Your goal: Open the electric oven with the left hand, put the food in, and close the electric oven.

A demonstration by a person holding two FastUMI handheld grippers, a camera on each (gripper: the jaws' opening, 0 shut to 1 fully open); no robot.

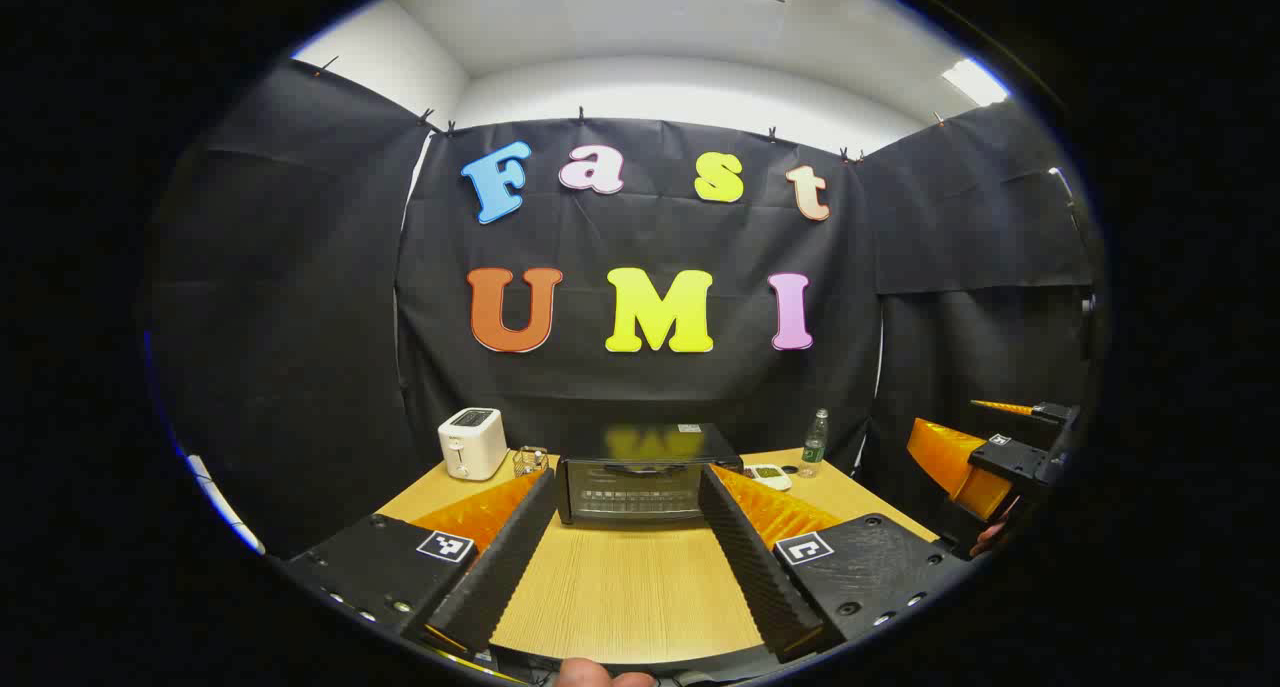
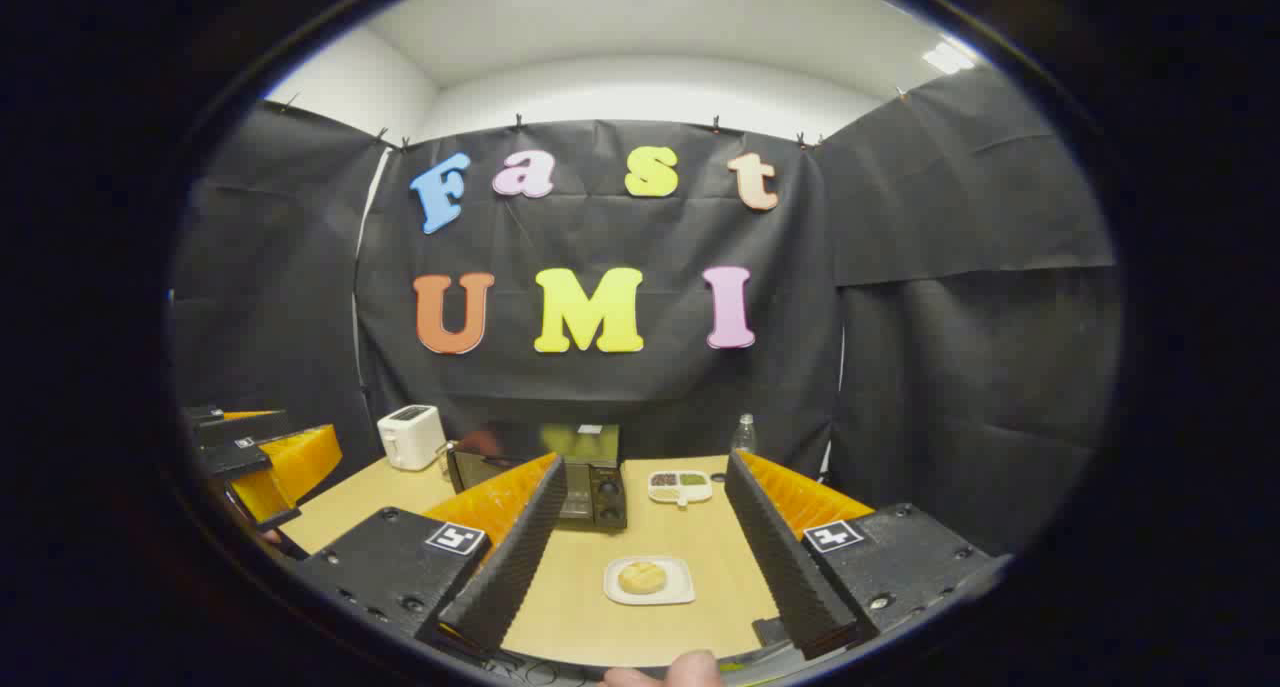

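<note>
Your left gripper (image 1: pixel 625 557) hangs above the near part of the light wooden table (image 1: pixel 630 587) with its ribbed black fingers (image 1: pixel 505 557) spread wide and nothing between them. Straight ahead, framed between those fingers, sits the black electric oven (image 1: pixel 645 472) with its glass door closed. To the oven's left stand a white toaster (image 1: pixel 472 443) and a small clear glass (image 1: pixel 529 460); to its right lie a small white compartment tray (image 1: pixel 768 476) and a clear plastic bottle with a green label (image 1: pixel 815 443).

Your right gripper (image 2: pixel 640 557) is likewise spread and holds nothing. Between its fingers, on the table, a round golden bun (image 2: pixel 642 577) rests on a square white plate (image 2: pixel 650 595), well in front of the oven (image 2: pixel 590 492) and apart from it. At the right edge of the left gripper view, your right gripper (image 1: pixel 1000 457) shows orange and black, off the table's side.
</note>
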